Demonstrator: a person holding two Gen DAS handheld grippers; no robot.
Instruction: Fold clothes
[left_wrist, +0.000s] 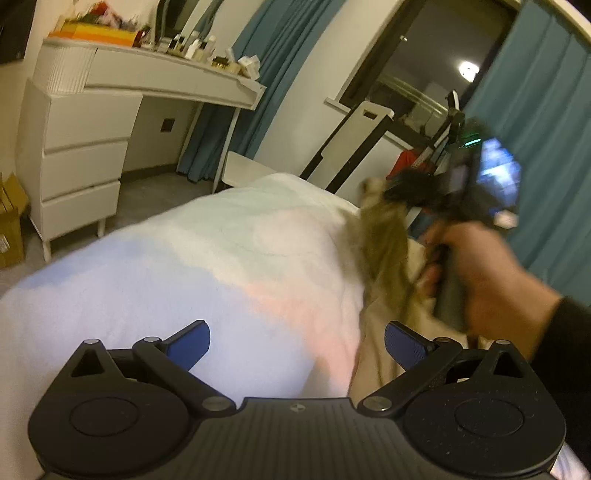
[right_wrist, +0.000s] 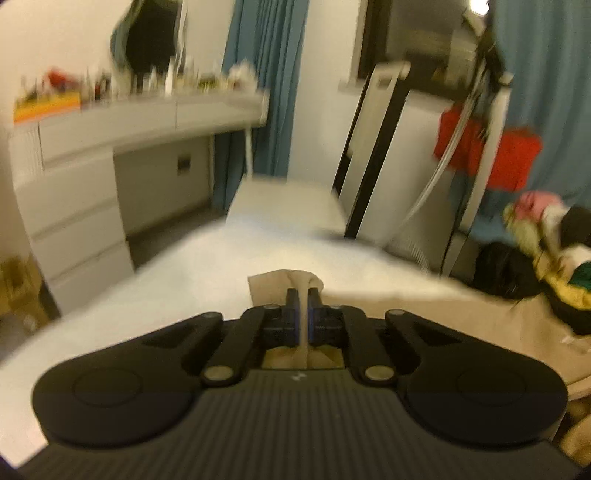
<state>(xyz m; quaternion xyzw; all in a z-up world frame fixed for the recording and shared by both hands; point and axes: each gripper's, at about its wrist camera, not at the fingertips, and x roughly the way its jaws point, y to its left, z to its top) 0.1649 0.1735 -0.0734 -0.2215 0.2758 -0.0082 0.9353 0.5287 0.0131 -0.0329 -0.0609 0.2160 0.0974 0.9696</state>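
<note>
White dresser (left_wrist: 74, 155) is seen at far left, white bed (left_wrist: 184, 258) in the middle. Left tongs (left_wrist: 297, 345) are held spread over the bed, nothing between them. Right tongs (right_wrist: 303, 306) are pressed together, pinching a fold of beige garment (right_wrist: 284, 282), lying on the bed's right side.

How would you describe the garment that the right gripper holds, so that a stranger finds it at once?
Start at the white bed. On its right side lies a beige garment, one corner pinched in the shut jaws of the right gripper. Its plain beige colour sets it apart from the pile of colourful clothes beside it.
</note>
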